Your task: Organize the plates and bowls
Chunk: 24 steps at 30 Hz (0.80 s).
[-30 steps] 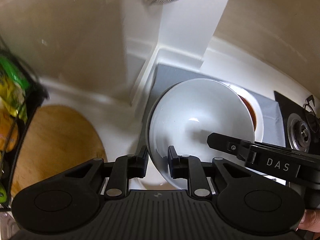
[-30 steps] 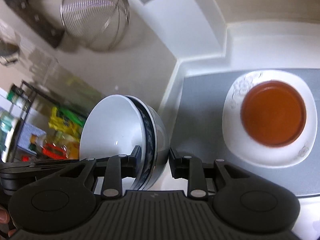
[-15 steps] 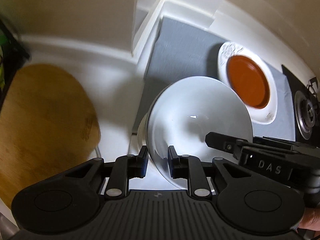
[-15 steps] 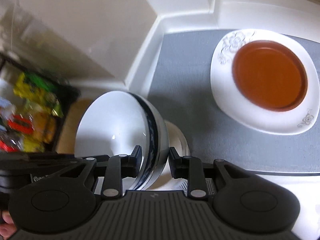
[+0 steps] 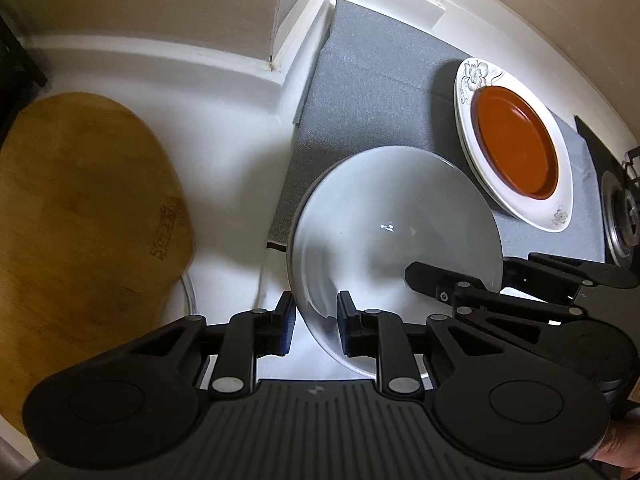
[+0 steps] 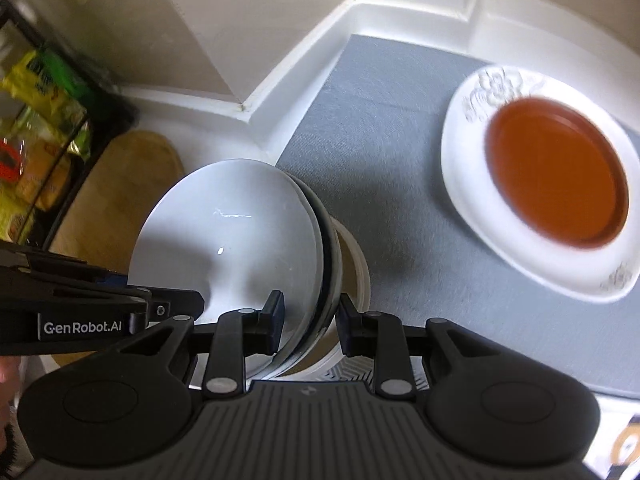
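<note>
Gripping one stack of white bowls [image 5: 394, 232] by opposite rims: left gripper [image 5: 314, 322] and right gripper [image 6: 308, 318], jaws of each pinching the rim. Stack tilted, above the grey mat's [image 5: 372, 92] near-left corner on the white bench [image 5: 224, 152]. Patterned plate [image 6: 516, 264] carrying brown dish [image 6: 556, 180] lies on mat, well right. Wooden board [image 5: 80, 220] lies left.

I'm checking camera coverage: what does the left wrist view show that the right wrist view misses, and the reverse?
Only the left wrist view shows the stove burner at its right edge.

Only the right wrist view shows the snack packets on a dark rack, and the cream container behind the bowls.

Both show the white bowls gripped on their rim by the left gripper and the right gripper, the orange plate, the grey mat and the wooden board.
</note>
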Each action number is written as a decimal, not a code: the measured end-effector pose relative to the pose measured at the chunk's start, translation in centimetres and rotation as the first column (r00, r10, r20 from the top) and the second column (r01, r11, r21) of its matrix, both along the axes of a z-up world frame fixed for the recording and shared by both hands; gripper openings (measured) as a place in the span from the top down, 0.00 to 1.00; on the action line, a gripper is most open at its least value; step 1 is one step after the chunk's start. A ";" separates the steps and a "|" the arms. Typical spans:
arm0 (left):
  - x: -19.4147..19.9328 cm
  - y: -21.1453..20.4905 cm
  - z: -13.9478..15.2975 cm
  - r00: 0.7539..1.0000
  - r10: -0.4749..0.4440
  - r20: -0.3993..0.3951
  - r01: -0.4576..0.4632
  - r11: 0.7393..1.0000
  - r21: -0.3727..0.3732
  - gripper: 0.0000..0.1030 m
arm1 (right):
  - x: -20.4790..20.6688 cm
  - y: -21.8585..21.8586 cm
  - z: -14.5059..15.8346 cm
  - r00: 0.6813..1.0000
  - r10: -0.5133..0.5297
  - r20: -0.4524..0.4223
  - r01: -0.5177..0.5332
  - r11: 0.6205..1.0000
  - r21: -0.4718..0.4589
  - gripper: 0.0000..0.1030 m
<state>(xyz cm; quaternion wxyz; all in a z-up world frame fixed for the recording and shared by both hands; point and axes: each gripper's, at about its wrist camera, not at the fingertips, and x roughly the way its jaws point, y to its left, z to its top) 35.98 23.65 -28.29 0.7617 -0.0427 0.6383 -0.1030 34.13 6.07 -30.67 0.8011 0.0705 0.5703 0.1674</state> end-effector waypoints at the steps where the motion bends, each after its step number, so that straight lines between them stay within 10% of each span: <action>1: 0.1 0.2 -0.1 1.000 0.006 -0.007 -0.006 1.000 -0.012 0.77 | 0.1 0.1 0.0 1.000 0.005 -0.002 -0.005 1.000 -0.002 0.70; 24: 1.1 2.5 -0.8 0.997 0.052 -0.063 -0.062 0.984 -0.168 0.81 | 1.2 -3.1 2.0 0.995 -0.020 -0.095 0.027 0.996 0.080 0.44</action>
